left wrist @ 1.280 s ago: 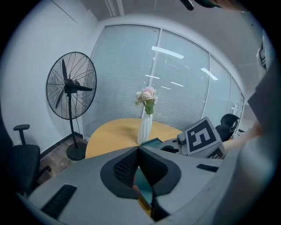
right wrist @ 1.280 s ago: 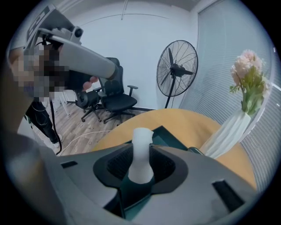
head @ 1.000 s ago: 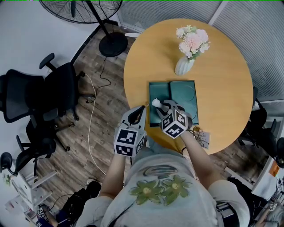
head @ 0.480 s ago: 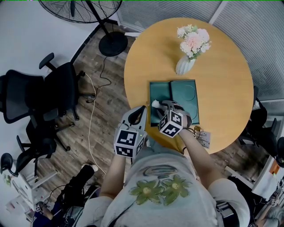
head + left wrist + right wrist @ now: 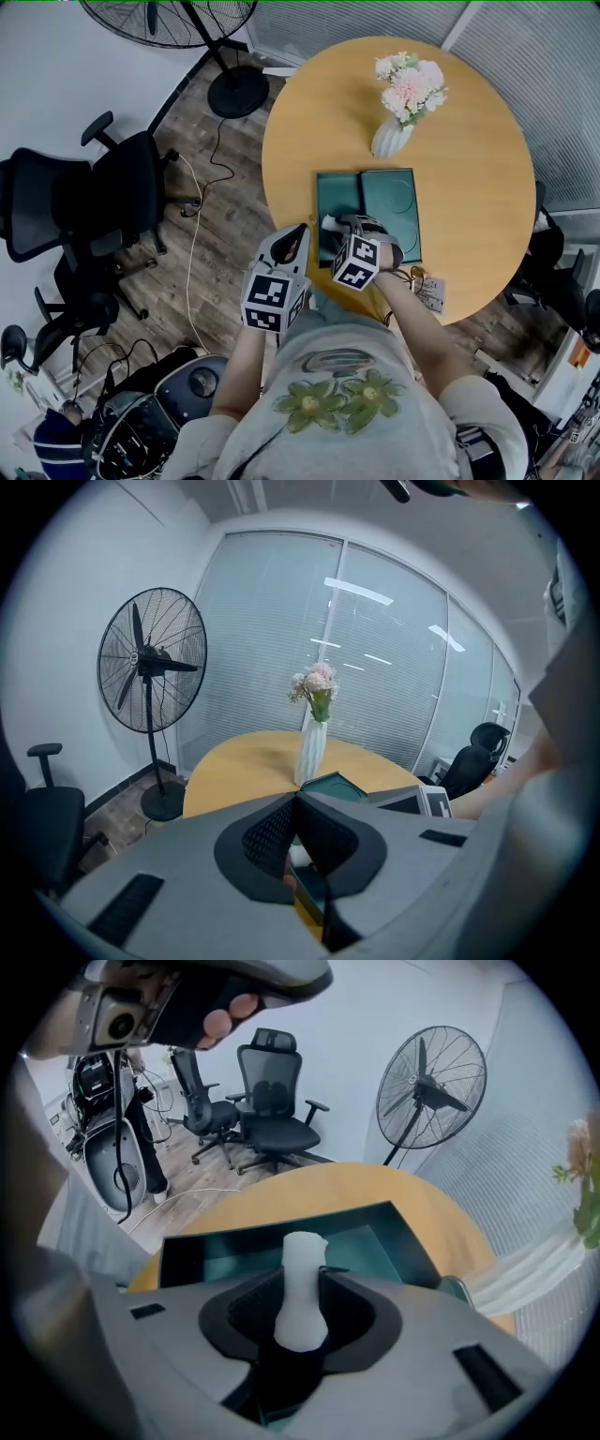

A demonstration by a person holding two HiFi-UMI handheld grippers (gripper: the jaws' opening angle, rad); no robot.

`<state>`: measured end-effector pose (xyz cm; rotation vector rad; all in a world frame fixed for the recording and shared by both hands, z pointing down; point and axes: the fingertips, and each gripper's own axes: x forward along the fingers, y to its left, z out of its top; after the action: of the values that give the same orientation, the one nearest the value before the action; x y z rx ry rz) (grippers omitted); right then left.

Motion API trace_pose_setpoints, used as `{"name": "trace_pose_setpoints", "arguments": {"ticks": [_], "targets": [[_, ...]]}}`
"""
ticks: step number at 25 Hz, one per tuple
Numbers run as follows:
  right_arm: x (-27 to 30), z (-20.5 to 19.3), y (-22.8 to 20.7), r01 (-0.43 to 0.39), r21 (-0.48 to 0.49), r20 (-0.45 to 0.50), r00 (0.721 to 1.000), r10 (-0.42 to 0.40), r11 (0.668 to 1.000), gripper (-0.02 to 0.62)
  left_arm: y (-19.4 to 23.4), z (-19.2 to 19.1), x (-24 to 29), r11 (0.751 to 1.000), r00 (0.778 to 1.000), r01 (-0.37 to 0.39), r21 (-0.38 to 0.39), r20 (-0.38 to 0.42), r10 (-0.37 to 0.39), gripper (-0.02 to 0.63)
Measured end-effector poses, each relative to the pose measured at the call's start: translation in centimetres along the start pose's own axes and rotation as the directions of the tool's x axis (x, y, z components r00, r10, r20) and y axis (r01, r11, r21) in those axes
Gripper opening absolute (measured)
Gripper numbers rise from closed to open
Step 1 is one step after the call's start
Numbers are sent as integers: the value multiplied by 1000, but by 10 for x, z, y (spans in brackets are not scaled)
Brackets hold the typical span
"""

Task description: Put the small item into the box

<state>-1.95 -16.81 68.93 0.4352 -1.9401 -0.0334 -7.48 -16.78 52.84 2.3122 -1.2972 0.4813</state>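
Right hand-held gripper (image 5: pixel 339 225) is pinching the small white waisted item (image 5: pixel 302 1288) and holding it over the left half of the open dark-teal rectangular box (image 5: pixel 394 202). Can't tell whether the item is touching the box floor. Its top is poking out past the pads and its lower end is hiding between them.

Left hand-held gripper (image 5: pixel 298 234) is sitting just left of the box at the rim of the round wooden counter (image 5: pixel 469 169), jaws pressed together on nothing.

Bare wood is showing wide to the right of the box. The box's near side is running close to the counter rim. A white ribbed vase of pink flowers (image 5: pixel 389 139) is standing just beyond the box.

The right hand-held gripper is covering the box's near-left corner.

A small printed card (image 5: pixel 428 293) is lying near-right of the box, print too small to read.
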Motion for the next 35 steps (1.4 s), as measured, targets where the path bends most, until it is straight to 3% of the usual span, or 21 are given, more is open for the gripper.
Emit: {"name": "trace_pose_setpoints", "arguments": {"ticks": [15, 35], "targets": [[9, -8, 7, -2, -85, -90, 996, -5, 996, 129, 0, -2, 1, 1000, 1000, 2, -1, -3, -2, -7], [13, -11, 11, 15, -138, -111, 993, -30, 990, 141, 5, -3, -5, 1000, 1000, -14, -10, 4, 14, -6]]}}
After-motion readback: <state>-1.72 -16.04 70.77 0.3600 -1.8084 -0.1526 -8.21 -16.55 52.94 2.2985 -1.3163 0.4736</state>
